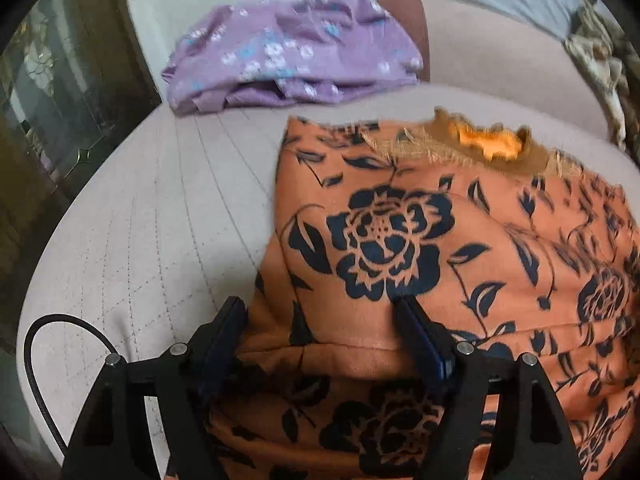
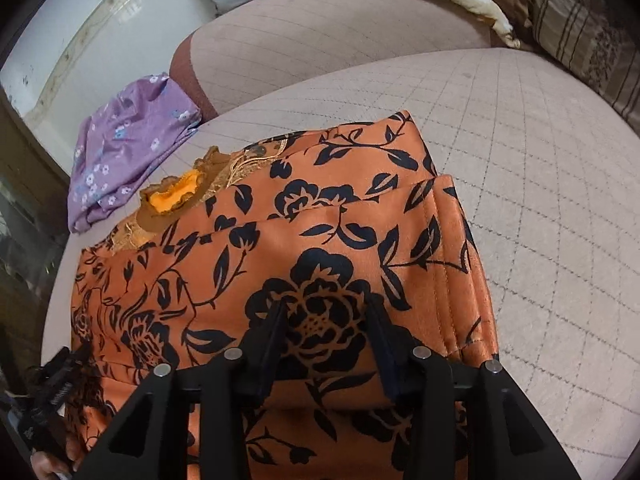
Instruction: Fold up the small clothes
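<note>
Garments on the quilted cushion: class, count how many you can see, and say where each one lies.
2. The orange floral garment lies nearest, under both open grippers, the left gripper and the right gripper. The purple floral garment sits folded at the far left corner. Others may lie outside the view.

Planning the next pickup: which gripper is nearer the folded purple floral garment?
Left. The left gripper sits at the orange floral garment's edge facing the folded purple floral garment; the right gripper is farther across.
</note>
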Demonstrator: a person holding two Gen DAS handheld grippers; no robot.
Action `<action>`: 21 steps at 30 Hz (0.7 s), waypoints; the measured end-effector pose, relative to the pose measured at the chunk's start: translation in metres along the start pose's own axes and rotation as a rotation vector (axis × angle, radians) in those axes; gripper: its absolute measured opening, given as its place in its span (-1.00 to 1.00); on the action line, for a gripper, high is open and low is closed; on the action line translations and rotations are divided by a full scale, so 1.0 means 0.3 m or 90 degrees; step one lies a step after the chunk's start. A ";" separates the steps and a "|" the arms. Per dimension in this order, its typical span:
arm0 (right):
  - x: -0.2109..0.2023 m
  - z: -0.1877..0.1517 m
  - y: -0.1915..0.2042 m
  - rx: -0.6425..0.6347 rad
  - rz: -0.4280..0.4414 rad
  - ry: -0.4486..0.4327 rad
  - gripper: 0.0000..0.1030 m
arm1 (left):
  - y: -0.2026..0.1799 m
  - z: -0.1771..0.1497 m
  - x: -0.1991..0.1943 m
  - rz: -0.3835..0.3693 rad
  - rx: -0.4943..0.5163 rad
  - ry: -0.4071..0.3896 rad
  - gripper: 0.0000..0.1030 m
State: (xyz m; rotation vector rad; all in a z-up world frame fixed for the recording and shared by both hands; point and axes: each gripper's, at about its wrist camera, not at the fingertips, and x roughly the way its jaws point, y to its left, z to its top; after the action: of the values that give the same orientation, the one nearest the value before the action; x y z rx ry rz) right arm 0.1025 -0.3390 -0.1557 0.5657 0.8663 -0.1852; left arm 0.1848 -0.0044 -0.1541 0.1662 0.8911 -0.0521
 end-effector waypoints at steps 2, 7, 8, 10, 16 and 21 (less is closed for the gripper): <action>-0.025 -0.005 -0.004 0.007 0.005 -0.001 -0.12 | -0.003 0.011 -0.013 -0.009 0.006 -0.004 0.53; -0.114 -0.006 0.041 -0.016 0.051 -0.061 -0.12 | -0.034 0.034 -0.088 -0.045 0.013 -0.070 0.53; -0.126 -0.007 0.056 -0.026 0.063 -0.071 -0.12 | -0.047 0.039 -0.101 -0.055 0.019 -0.084 0.53; -0.130 -0.008 0.089 -0.043 0.086 -0.079 -0.12 | -0.067 0.048 -0.109 -0.079 0.026 -0.090 0.53; -0.020 -0.017 0.167 -0.063 0.109 -0.016 -0.14 | -0.139 0.045 -0.038 -0.080 0.048 -0.021 0.54; 0.050 -0.028 0.178 -0.067 0.079 0.017 -0.15 | -0.161 0.036 0.002 -0.052 0.067 0.011 0.57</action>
State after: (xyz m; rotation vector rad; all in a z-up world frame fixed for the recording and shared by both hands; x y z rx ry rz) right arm 0.1266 -0.2885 -0.1505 0.5231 0.8588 -0.0195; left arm 0.1878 -0.0539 -0.1539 0.2277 0.9122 -0.1742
